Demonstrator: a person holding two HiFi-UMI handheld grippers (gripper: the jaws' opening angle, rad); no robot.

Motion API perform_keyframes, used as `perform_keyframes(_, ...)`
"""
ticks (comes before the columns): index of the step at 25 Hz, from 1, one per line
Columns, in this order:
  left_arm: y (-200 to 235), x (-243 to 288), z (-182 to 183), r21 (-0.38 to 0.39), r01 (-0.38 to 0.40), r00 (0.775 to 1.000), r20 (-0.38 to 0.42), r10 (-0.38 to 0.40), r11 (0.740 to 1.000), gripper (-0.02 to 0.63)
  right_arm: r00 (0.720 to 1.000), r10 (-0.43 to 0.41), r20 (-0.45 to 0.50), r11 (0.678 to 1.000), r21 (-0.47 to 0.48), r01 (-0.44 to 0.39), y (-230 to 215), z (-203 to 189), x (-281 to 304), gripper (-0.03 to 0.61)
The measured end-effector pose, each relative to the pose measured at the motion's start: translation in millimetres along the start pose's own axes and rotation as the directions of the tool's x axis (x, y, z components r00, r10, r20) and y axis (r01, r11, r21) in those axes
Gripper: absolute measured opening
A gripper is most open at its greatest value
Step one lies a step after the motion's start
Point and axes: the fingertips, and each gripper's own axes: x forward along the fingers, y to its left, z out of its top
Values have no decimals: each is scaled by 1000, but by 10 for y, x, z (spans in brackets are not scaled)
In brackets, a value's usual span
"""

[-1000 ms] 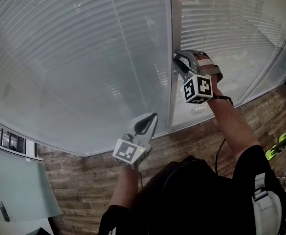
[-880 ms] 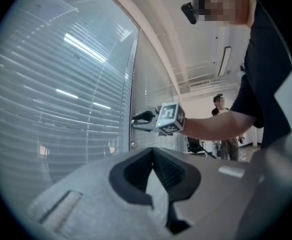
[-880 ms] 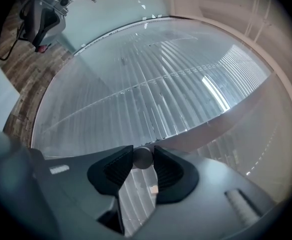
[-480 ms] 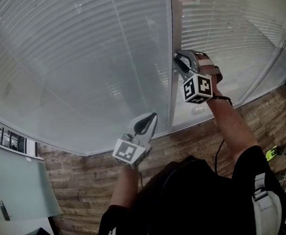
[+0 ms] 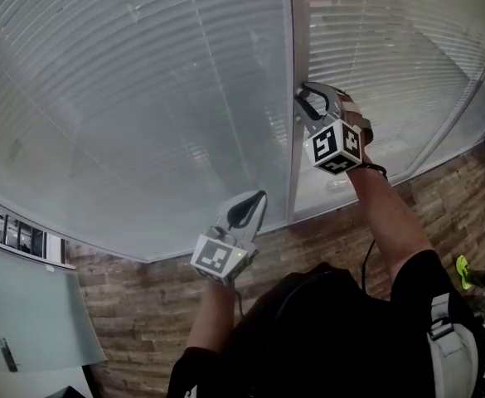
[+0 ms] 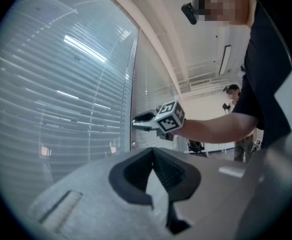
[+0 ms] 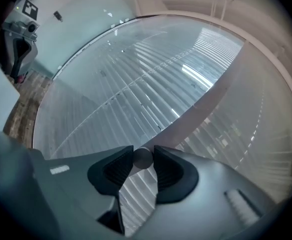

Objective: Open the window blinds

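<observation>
Rolled since a sec ago: R tool (image 5: 303,102), its cube now tilted, clamped on round knob (image 7: 143,157) at frame (image 5: 293,56) betw. panes. Blinds (image 5: 143,98) behind glass, slats look shut. L tool (image 6: 152,150) lower, jaws together, empty.

Wood-plank floor (image 5: 130,309) spans the lower frame of the head view; a small yellow-green object (image 5: 463,269), too small to identify, lies at its right edge.
</observation>
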Motion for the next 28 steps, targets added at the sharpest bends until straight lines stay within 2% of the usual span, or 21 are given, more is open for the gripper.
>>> perform_keyframes(5,-9,-1,17,11,4,1000,2,-4,1000,5,1000,-7,17,990,144,5,-30,-14,0,130)
perform_keyframes(9,6,-7,-10,14,1,1000,4,-1,1000,5,999,-31,18,960,279,24,-97,12,-19,130)
perform_keyframes(13,-16,2,32,-1,-1,1000,5,1,1000,5,999,-39,36,930,367,23,-100,-28,5,132)
perform_keyframes(22,-14,-30,28,9,-8,1000,-2,8,1000,5,996,-62,67,823,567,13,-104,-128,35,132)
perform_keyframes(28,-11,-54,1,3,-12,1000,2,12,1000,4,994,-76,78,727,687,1,-117,-190,38,132)
